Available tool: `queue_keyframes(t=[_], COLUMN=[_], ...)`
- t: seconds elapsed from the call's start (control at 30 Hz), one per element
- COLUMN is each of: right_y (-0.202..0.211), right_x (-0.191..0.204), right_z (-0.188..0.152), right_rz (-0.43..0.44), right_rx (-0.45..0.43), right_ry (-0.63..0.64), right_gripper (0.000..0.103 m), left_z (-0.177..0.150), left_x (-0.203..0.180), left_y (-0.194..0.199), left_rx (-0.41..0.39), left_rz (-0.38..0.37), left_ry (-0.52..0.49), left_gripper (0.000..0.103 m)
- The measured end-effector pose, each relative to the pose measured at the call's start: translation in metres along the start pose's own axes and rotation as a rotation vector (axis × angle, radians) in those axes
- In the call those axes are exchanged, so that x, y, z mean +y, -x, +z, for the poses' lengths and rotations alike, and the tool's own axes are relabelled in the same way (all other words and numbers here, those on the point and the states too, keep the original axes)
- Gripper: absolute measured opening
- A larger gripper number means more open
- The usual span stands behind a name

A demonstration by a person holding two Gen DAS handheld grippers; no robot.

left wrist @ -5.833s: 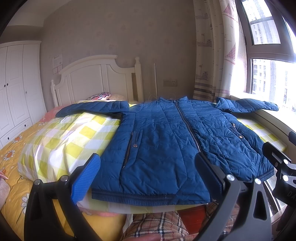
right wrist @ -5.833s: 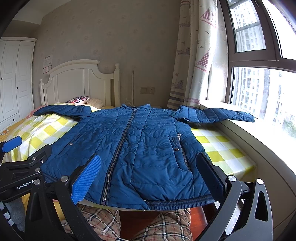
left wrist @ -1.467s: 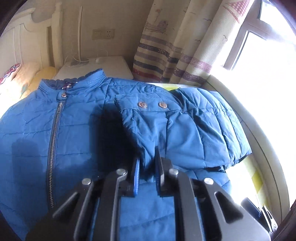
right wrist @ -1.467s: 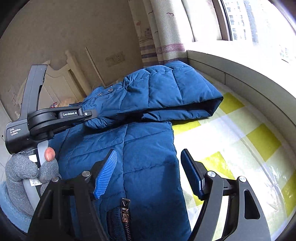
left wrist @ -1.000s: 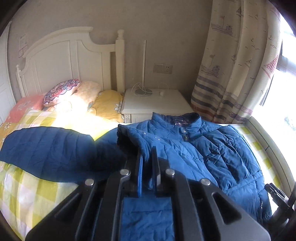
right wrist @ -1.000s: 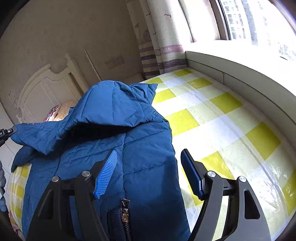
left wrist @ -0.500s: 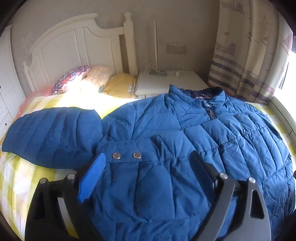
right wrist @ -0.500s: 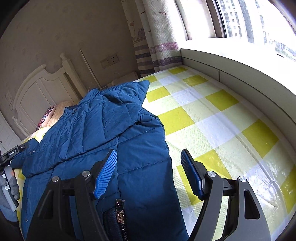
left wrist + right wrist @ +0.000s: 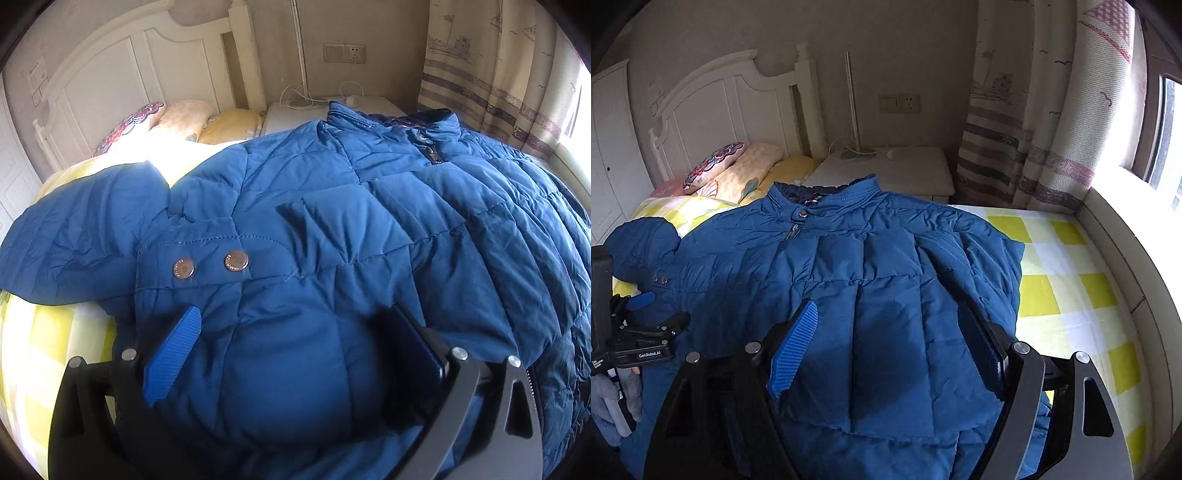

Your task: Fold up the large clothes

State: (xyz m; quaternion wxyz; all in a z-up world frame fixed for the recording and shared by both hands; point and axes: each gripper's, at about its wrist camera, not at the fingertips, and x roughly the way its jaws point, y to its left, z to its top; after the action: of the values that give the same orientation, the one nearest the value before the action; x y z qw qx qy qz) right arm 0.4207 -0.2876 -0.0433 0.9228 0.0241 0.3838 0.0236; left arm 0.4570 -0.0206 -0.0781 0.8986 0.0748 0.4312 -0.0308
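Note:
A blue quilted jacket (image 9: 369, 221) lies zipped, front up, on the yellow checked bed. One sleeve is folded across its chest, and the cuff with two metal snaps (image 9: 210, 264) rests near the left edge. My left gripper (image 9: 295, 350) hovers just over that folded sleeve with its jaws opening wide; the cloth lies under them and the pads do not press it. The other sleeve (image 9: 74, 240) stretches out to the left. In the right wrist view my right gripper (image 9: 886, 350) hangs over the jacket (image 9: 886, 258) body, jaws opening, nothing held. The left gripper (image 9: 657, 310) shows at the left there, in a gloved hand (image 9: 613, 398).
A white headboard (image 9: 738, 103) and pillows (image 9: 738, 170) are at the far end, with a white nightstand (image 9: 886, 170) beside them. A curtain (image 9: 1034, 129) and a window ledge (image 9: 1126, 240) run along the right. Bare checked sheet (image 9: 1071, 295) lies right of the jacket.
The left gripper carried the sleeve across the jacket, sank and opened, letting the cuff go. The right gripper swung left from the bed's edge to over the jacket body.

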Motion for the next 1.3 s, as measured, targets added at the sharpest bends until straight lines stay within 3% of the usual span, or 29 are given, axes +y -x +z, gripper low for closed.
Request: queue_keyframes(t=[0.07,0.2,0.33,0.4,0.47,0.53,0.63,0.7,0.77,0.83,0.87,0.97,1.0,1.13,1.17,1.23,1.3], right_y=[-0.045,-0.041,-0.026,-0.036,-0.063,-0.096,-0.089,-0.072,-0.067,-0.091,-0.109,-0.111,-0.109,-0.091,-0.099,-0.13,-0.13], right_x=[0.001,-0.007,-0.01,-0.016,-0.025,-0.039,-0.039,-0.042,-0.045,-0.049,-0.053,-0.054,-0.053,-0.06,-0.06,-0.053,-0.037], right_z=[-0.011,-0.011,0.015,0.031,0.04,0.037,0.043,0.048,0.052,0.049,0.047,0.059,0.065,0.083,0.083,0.072,0.075], right_rz=[-0.011,0.008,0.0,-0.017,-0.067,-0.053,-0.068,-0.005,-0.025,-0.096,-0.08,-0.093,-0.117,-0.134,-0.12,-0.108,-0.165], right_rx=[0.17,0.18,0.041,0.017,0.073,0.184,0.203,0.12,0.038,0.101,0.17,0.233,0.241,0.104,0.128,0.27,0.245], right_ry=[0.029,-0.005,-0.021,-0.051,-0.077,-0.126,-0.174,-0.237,-0.249,-0.209,-0.209,-0.201,-0.206,-0.297,-0.306,-0.256,-0.143], right_gripper=[0.077,0.077,0.078,0.078,0.078,0.082,0.082,0.082,0.087,0.089,0.092,0.093,0.092,0.093,0.093,0.098,0.098], left_z=[0.0,0.001,0.001,0.001,0.0,0.001,0.0,0.0,0.0,-0.001,0.0,0.0,0.0,0.0,0.001,0.001,0.0], left_x=[0.001,0.004,0.007,0.006,0.005,0.006,0.006,0.005,0.004,0.005,0.005,0.005,0.005,0.006,0.006,0.007,0.008], left_y=[0.001,0.002,0.002,0.003,0.003,0.004,0.004,0.005,0.004,0.005,0.005,0.005,0.006,0.004,0.004,0.004,0.005], left_rx=[-0.005,-0.011,-0.017,-0.02,-0.02,-0.024,-0.028,-0.033,-0.029,-0.033,-0.034,-0.034,-0.037,-0.038,-0.039,-0.039,-0.045], left_rz=[-0.012,-0.036,-0.055,-0.051,-0.049,-0.056,-0.057,-0.053,-0.048,-0.048,-0.054,-0.055,-0.054,-0.054,-0.055,-0.061,-0.067], left_ry=[0.007,0.023,0.039,0.037,0.035,0.038,0.039,0.036,0.033,0.032,0.033,0.033,0.033,0.031,0.033,0.037,0.041], left_gripper=[0.1,0.1,0.1,0.1,0.1,0.1,0.1,0.101,0.1,0.1,0.1,0.1,0.101,0.1,0.1,0.1,0.1])
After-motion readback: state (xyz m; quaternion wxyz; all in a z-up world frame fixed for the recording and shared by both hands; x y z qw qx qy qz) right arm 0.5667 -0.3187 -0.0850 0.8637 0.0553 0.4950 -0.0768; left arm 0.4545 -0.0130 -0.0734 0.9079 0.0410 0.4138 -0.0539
